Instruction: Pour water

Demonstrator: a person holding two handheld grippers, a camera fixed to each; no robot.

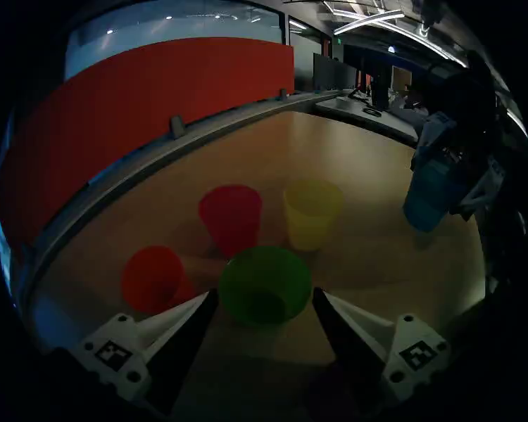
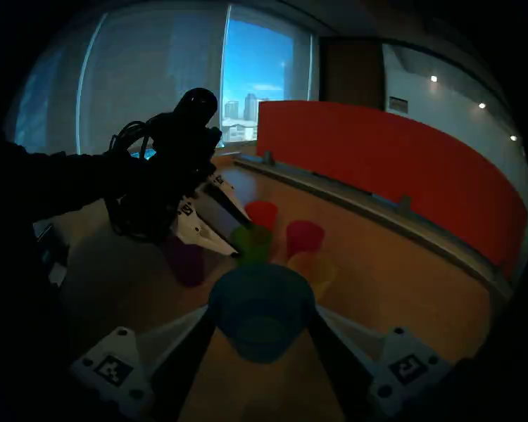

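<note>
Right tool (image 2: 262, 309) clamps blue cup (image 2: 262, 330), lifted off table (image 1: 348, 155). Left tool (image 1: 264, 293) straddles green cup (image 1: 265, 278), can't tell if squeezing. Pour not started, I reckon.

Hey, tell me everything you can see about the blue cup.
The blue cup is translucent plastic, tapered, its open mouth facing the camera; contents unclear. The right gripper clamps it between both fingers. In the left gripper view it looks slightly tilted, just above the wooden table, apart from the other cups.
</note>
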